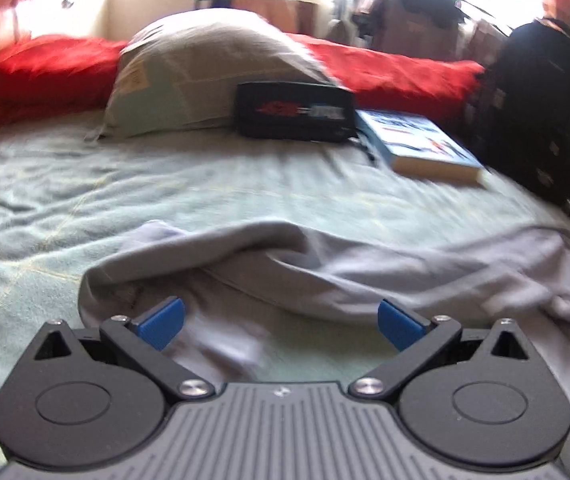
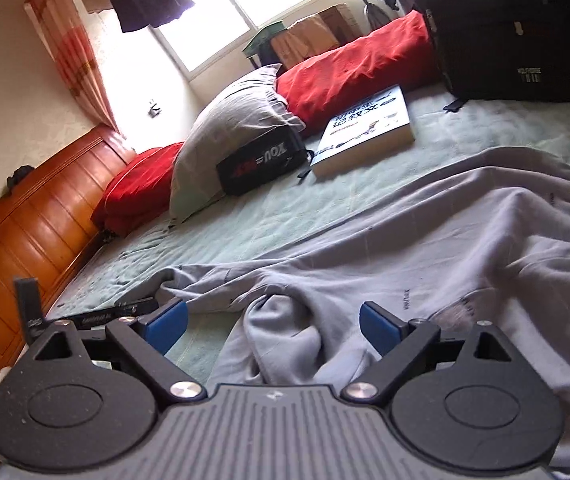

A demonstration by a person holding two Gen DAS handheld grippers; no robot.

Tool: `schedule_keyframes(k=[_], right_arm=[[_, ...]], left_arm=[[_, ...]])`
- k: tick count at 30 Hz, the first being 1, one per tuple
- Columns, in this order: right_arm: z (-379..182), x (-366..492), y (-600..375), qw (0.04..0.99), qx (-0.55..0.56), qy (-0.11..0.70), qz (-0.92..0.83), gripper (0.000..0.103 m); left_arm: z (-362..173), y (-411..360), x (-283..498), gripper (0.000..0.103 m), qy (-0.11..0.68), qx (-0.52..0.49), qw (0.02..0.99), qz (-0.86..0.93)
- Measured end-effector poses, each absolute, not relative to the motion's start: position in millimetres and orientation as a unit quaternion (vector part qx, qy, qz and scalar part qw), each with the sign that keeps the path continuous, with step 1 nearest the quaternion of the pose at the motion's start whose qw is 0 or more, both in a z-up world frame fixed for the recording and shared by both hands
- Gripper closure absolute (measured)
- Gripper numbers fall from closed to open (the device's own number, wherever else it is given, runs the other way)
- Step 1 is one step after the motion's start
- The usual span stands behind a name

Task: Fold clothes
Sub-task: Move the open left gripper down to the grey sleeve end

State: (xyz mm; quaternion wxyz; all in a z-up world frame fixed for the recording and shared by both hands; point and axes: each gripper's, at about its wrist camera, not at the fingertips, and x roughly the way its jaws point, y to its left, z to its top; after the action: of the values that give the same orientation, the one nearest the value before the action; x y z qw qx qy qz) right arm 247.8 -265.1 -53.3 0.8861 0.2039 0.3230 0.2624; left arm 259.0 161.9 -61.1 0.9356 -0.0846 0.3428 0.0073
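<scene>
1. Nearest the lens, the left gripper [image 1: 281, 322] hovers low over grey sweatpants [image 1: 325, 272], its blue pads spread wide, gripping nothing.
2. Likewise, the right gripper [image 2: 273, 322] is splayed wide and empty, a bunched fold of cloth rising between its fingers.
3. Sweatpants [image 2: 425, 240] lie rumpled and unfolded across the green bedsheet [image 2: 245, 216].
4. Judging by this, a grasp is being lined up; next, each gripper needs to close on cloth.
</scene>
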Motion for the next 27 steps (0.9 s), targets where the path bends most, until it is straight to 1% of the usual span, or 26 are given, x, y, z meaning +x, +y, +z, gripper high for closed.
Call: schedule_keyframes(k=[2,4,8,11,15,17,23,27], right_arm=[[-55.6,250.2,-265.7,0.886,0.204,0.326,0.258,0.008],[-57.9,252.6,-266.2,0.887,0.204,0.329,0.253,0.007],[-64.2,259.4,-267.1,0.886,0.211,0.334,0.244,0.007],[-68.4,262.8,-265.4,0.884,0.215,0.34,0.24,0.007],[-68.6,262.3,-262.6,0.885,0.209,0.342,0.238,0.007],[-67.0,262.3,-263.0,0.886,0.207,0.34,0.237,0.007],[-64.9,264.6,-262.6,0.89,0.201,0.338,0.232,0.007],[-66.0,266.5,-261.9,0.891,0.198,0.341,0.228,0.006]], left_arm=[[-67.6,180.9,266.0,0.001,0.352,-0.114,0.929,0.03],[-65.4,196.1,265.6,0.001,0.35,-0.114,0.928,0.059],[-45.6,224.2,262.6,0.001,0.329,-0.093,0.936,0.087],[-31.5,241.9,273.9,0.001,0.317,-0.059,0.938,0.127],[-17.2,255.9,282.3,0.001,0.307,-0.086,0.94,0.122],[-18.4,249.0,282.2,0.001,0.318,-0.064,0.941,0.099],[-51.8,228.2,278.1,0.001,0.379,0.075,0.918,0.086],[-67.7,245.2,285.0,0.001,0.404,0.095,0.897,0.148]])
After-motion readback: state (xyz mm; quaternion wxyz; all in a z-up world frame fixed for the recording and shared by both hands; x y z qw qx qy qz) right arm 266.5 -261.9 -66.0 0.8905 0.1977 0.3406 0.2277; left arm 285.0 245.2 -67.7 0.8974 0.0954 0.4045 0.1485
